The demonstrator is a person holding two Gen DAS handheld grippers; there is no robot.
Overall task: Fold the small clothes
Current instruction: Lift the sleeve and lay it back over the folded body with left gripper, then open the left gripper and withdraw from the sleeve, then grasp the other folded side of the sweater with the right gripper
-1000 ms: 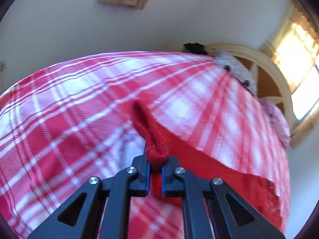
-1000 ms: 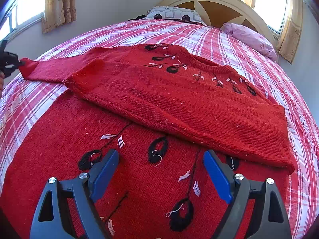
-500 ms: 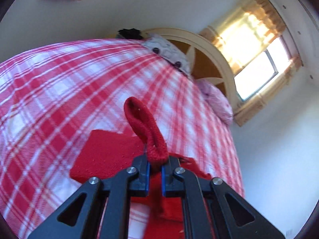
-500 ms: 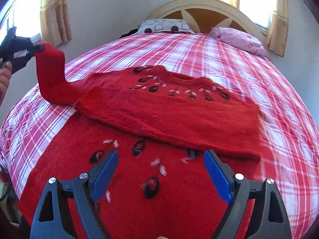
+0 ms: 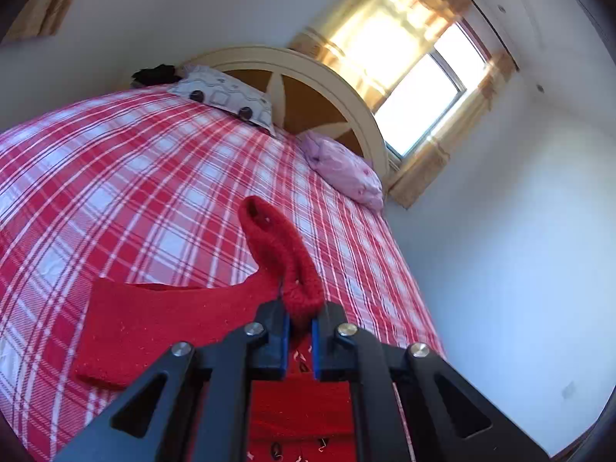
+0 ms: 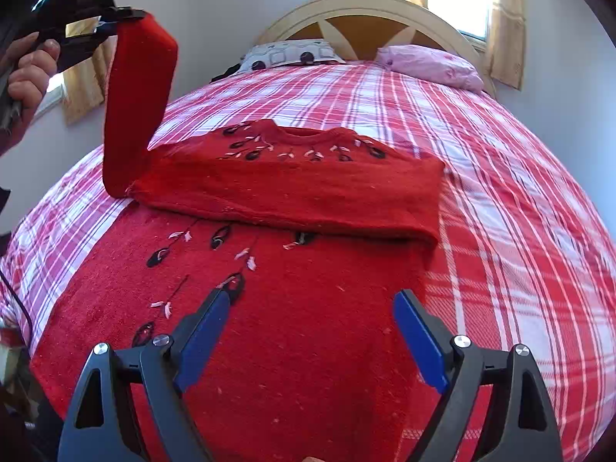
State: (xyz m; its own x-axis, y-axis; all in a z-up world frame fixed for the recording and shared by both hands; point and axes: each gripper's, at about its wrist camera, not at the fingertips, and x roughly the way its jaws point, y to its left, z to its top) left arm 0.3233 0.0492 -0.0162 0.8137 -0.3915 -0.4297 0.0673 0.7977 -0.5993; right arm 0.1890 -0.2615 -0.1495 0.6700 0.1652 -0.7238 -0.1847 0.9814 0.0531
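A red knit sweater (image 6: 292, 308) with black and white embroidery lies face up on the bed, one sleeve (image 6: 315, 200) folded flat across its chest. My left gripper (image 5: 299, 321) is shut on the cuff (image 5: 281, 254) of the other sleeve. In the right wrist view that left gripper (image 6: 129, 13) holds the sleeve (image 6: 134, 107) up high over the sweater's left shoulder, a hand (image 6: 29, 65) on its handle. My right gripper (image 6: 312, 327) hovers open above the sweater's lower body, nothing between its blue pads (image 6: 417, 342).
The bed has a red and white plaid cover (image 6: 519, 211). A patterned pillow (image 6: 292, 54) and a pink pillow (image 6: 427, 65) lie against the arched headboard (image 6: 369, 15). Curtained windows (image 5: 423, 88) stand behind and to the left. A dark cable (image 6: 15, 296) hangs at the bed's left edge.
My left gripper has lifted the sleeve cuff from the bed's left side up high and swung toward the sweater. The right gripper has drawn back a little, staying open.
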